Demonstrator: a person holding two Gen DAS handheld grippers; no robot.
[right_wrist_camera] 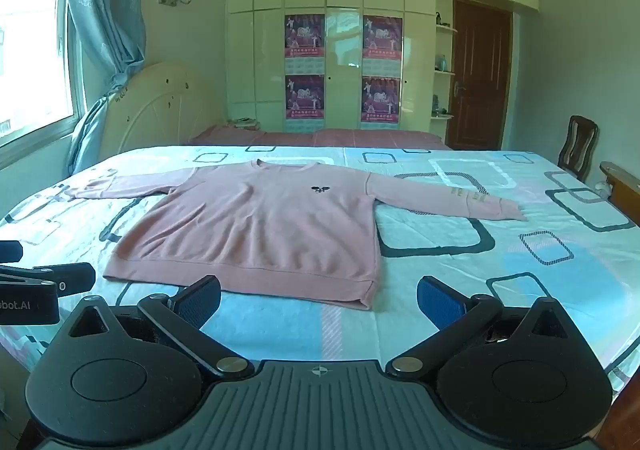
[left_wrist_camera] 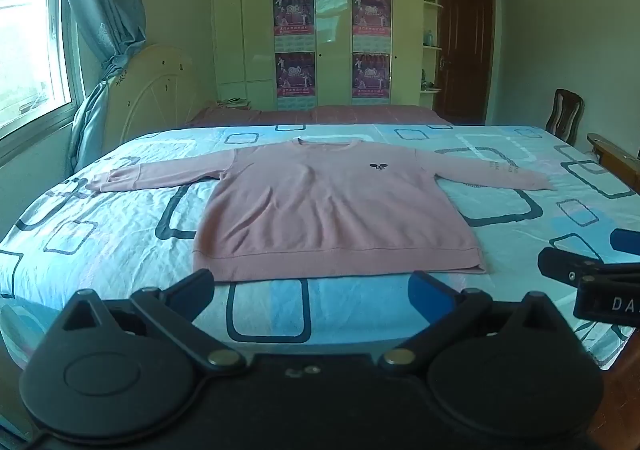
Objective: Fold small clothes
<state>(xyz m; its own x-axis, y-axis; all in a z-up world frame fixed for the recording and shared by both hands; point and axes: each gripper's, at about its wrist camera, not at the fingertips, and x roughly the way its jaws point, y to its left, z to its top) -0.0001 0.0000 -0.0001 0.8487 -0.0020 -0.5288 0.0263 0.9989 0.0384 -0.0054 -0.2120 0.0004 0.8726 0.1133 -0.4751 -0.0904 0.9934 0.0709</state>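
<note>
A pink sweater (left_wrist_camera: 332,205) lies flat on the bed (left_wrist_camera: 120,250), sleeves spread wide. The left tongs (left_wrist_camera: 312,292) and right tongs (right_wrist_camera: 318,300) are wide apart, holding nothing, near its bottom edge.

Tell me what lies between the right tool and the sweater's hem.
Only a bare strip of patterned bedsheet separates the open right tool from the hem of the pink sweater, as the right wrist view shows. Nothing else sits there.

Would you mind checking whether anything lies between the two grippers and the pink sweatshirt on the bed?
Nothing visible does. Only bare patterned bedsheet separates the open left gripper and open right gripper from the hem of the pink sweatshirt, which lies flat.
</note>
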